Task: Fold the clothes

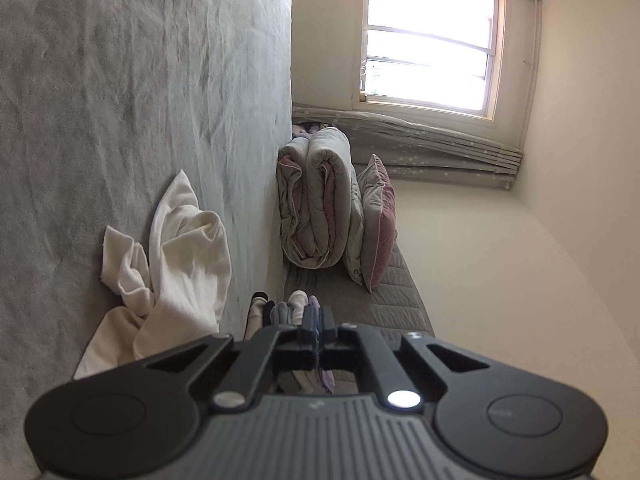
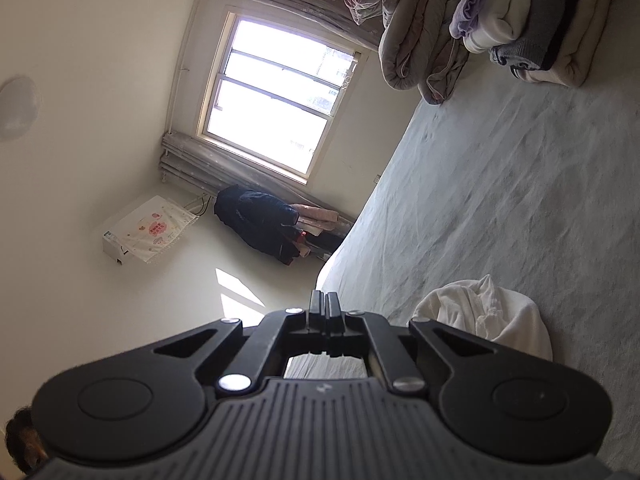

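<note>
Left wrist view: the left gripper (image 1: 318, 320) has its two black fingers pressed together with nothing between them. One crumpled white cotton garment (image 1: 176, 256) lies on the grey bedsheet (image 1: 120, 80). Beyond stand one stack of folded clothes (image 1: 280, 312), one rolled grey-pink quilt (image 1: 316, 200) and one pillow (image 1: 378, 220).

Right wrist view: the right gripper (image 2: 325, 312) is likewise closed and empty, with the same garment just beside it, and one window (image 2: 276, 96) ahead.

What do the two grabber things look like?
Both look alike. The left hand-held gripper and the right hand-held gripper are matte black plastic, with two round discs at the sides, angled link bars joined by shiny silver pins, slim flat fingers and a ribbed grey body behind. No cables or sleeves show.
</note>
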The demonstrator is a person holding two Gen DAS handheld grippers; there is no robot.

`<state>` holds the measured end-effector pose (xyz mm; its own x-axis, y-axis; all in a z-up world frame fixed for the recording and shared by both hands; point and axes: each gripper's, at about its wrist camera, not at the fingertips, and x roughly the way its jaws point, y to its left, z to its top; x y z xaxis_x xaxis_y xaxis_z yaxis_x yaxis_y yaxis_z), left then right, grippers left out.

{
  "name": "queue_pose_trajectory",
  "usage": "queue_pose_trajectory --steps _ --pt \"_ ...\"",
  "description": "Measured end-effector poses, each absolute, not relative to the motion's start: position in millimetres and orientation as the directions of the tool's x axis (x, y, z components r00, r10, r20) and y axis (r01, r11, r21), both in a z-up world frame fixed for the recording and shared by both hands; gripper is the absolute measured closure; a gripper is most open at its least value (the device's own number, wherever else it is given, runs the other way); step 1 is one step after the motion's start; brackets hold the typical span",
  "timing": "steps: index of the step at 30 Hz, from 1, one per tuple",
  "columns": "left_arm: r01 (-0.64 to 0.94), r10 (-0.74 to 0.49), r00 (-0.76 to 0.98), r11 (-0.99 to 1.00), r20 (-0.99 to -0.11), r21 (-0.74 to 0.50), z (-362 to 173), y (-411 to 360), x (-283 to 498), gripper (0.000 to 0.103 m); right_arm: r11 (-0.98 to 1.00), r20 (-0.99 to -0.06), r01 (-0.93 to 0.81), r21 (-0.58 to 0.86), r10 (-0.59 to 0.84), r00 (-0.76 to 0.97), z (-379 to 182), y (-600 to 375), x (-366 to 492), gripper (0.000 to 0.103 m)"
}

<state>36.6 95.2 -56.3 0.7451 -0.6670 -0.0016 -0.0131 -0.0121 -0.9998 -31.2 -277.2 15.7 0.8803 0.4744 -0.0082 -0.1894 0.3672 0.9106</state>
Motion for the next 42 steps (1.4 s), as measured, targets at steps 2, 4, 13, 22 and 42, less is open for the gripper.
queue_pose_trajectory --steps 2,4,13,22,42 --pt "-0.014 -0.667 0.745 -0.012 -0.002 -1.0 -55.8 96.6 36.3 0.1 0.372 -0.012 -0.188 0.909 0.475 0.88 15.7 -276.6 -29.6 0.1" --pt "-0.013 -0.662 0.749 -0.014 -0.001 -1.0 -55.4 98.5 36.1 0.082 0.372 -0.019 -0.182 0.91 0.475 0.88 14.8 -276.4 -27.7 0.092" --pt "-0.015 -0.681 0.731 -0.085 0.048 -0.996 -66.0 96.2 37.3 0.0 0.226 -0.037 -0.068 0.972 0.43 0.902 -6.2 -285.0 -26.2 0.0" --pt "-0.015 -0.688 0.723 -0.1 0.058 -0.995 -60.3 95.2 38.8 0.0 0.255 -0.072 -0.046 0.966 0.435 0.898 -0.6 -282.6 -38.2 0.0" --pt "-0.106 0.179 0.961 0.942 0.209 -0.319 60.0 47.9 -52.7 0.0 0.326 -0.103 -0.051 0.944 0.438 0.893 6.0 -271.9 -27.0 0.0"
